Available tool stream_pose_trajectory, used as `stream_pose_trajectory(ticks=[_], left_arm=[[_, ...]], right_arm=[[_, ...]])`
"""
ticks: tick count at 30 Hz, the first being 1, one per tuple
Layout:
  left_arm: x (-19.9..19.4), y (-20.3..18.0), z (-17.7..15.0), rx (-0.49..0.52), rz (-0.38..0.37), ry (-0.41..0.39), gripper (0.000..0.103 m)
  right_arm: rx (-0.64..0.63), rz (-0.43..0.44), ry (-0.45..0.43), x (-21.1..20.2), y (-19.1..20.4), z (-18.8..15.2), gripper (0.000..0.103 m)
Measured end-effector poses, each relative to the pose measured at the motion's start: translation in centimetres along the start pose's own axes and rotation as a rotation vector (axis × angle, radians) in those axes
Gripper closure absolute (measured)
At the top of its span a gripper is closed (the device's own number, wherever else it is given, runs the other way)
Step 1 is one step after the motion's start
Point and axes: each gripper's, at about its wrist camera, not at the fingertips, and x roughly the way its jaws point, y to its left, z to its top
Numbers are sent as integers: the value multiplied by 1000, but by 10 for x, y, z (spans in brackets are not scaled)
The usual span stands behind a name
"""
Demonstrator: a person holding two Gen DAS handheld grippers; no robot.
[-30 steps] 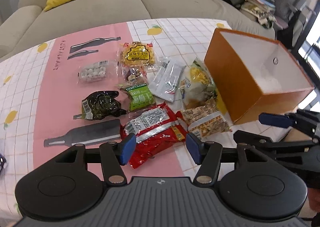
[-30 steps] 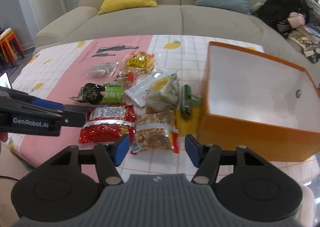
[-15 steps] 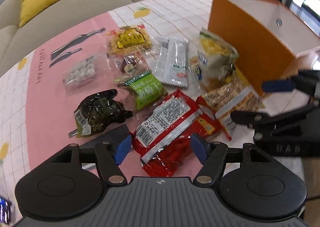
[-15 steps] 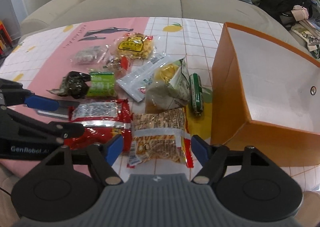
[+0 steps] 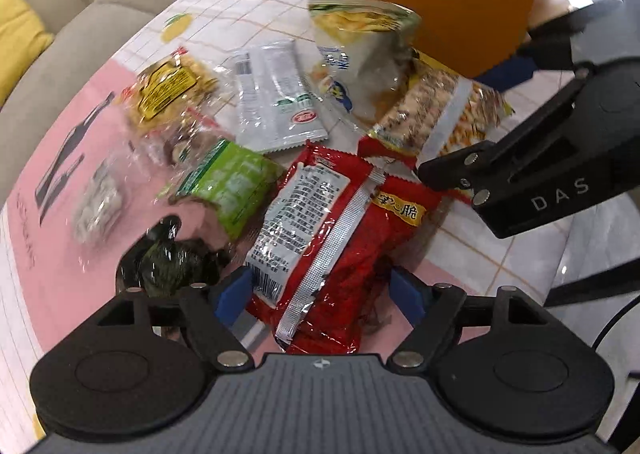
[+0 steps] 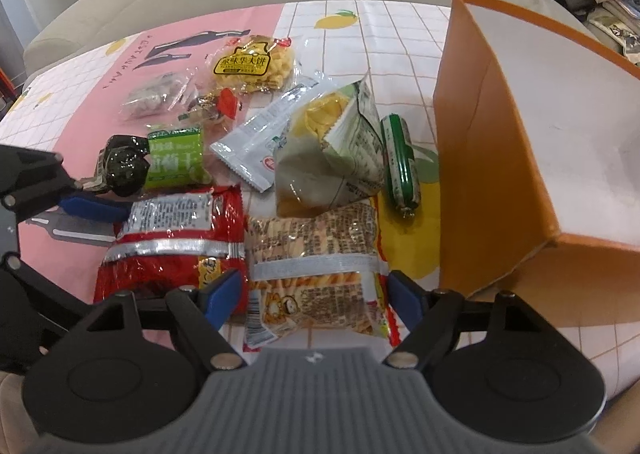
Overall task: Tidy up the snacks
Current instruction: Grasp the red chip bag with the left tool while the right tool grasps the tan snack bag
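While its jaws have just been opening, the left gripper (image 5: 322, 294) straddles the red snack packet (image 5: 332, 230), a crinkled foil bag with a silver back seam and barcode, lying on the pink tablecloth (image 5: 52, 254). The right gripper (image 6: 312, 296), also spreading, brackets the tan cracker packet (image 6: 316, 266) beside the orange box (image 6: 480, 189); neither pinches anything.

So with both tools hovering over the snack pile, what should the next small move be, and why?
Probably lower and close each tool on the packet it straddles. The left tool has just been opening, its blue pads either side of the red foil snack packet. The right tool likewise frames the clear cracker packet. Neither is gripped yet, and the open orange box stands beside them.
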Motion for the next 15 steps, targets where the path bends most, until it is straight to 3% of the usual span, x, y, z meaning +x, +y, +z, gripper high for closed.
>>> stream_pose_trajectory(ticks=[7, 15], left_arm=[[9, 3, 8, 25, -34, -11, 5], [11, 0, 18, -143, -34, 50, 11]], right_arm=[[-8, -5, 4, 3, -1, -2, 32], [-7, -31, 24, -5, -6, -7, 36]])
